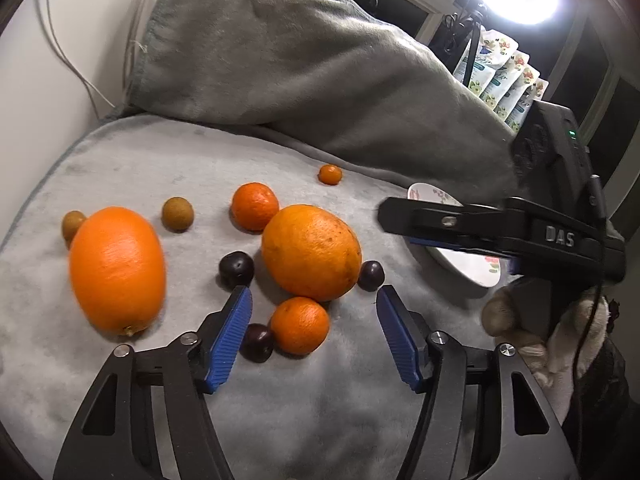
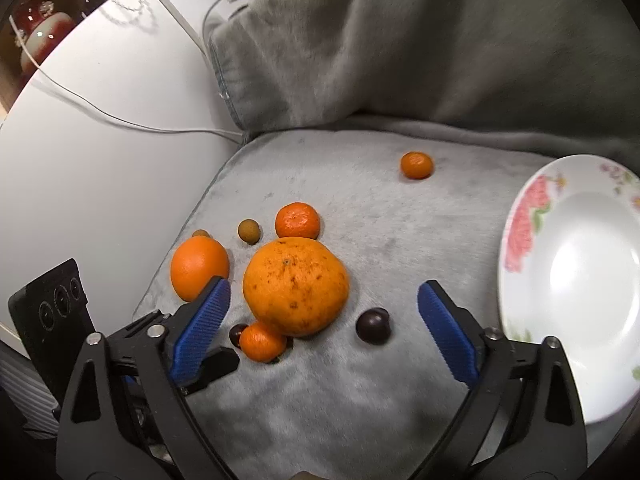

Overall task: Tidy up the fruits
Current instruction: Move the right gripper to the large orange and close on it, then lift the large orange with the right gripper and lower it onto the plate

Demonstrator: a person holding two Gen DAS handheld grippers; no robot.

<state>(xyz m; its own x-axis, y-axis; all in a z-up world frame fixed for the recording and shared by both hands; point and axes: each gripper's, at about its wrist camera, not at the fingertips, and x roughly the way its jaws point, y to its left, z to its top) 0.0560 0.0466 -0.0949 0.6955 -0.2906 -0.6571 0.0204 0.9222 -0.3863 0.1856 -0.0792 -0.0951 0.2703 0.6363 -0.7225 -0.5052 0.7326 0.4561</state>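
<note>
Fruit lies on a grey plush mat (image 1: 120, 160). My left gripper (image 1: 314, 294) is open just above the mat, with a small mandarin (image 1: 300, 325) lying loose between its blue pads and a dark plum (image 1: 256, 342) beside the left pad. Just past its tips sits a large orange (image 1: 311, 252). My right gripper (image 2: 325, 286) is open wide and hangs over that same large orange (image 2: 296, 286), holding nothing. A plum (image 2: 373, 325) lies by its right finger. A white flowered plate (image 2: 568, 264) sits at the right, with nothing on it.
An oval orange (image 1: 118, 268), a second mandarin (image 1: 255, 206), a tiny orange fruit (image 1: 330, 174), two brown longans (image 1: 177, 214) and more plums (image 1: 236, 269) are spread over the mat. A grey blanket (image 1: 300, 60) is heaped behind. A white wall with a cable (image 2: 120, 120) stands left.
</note>
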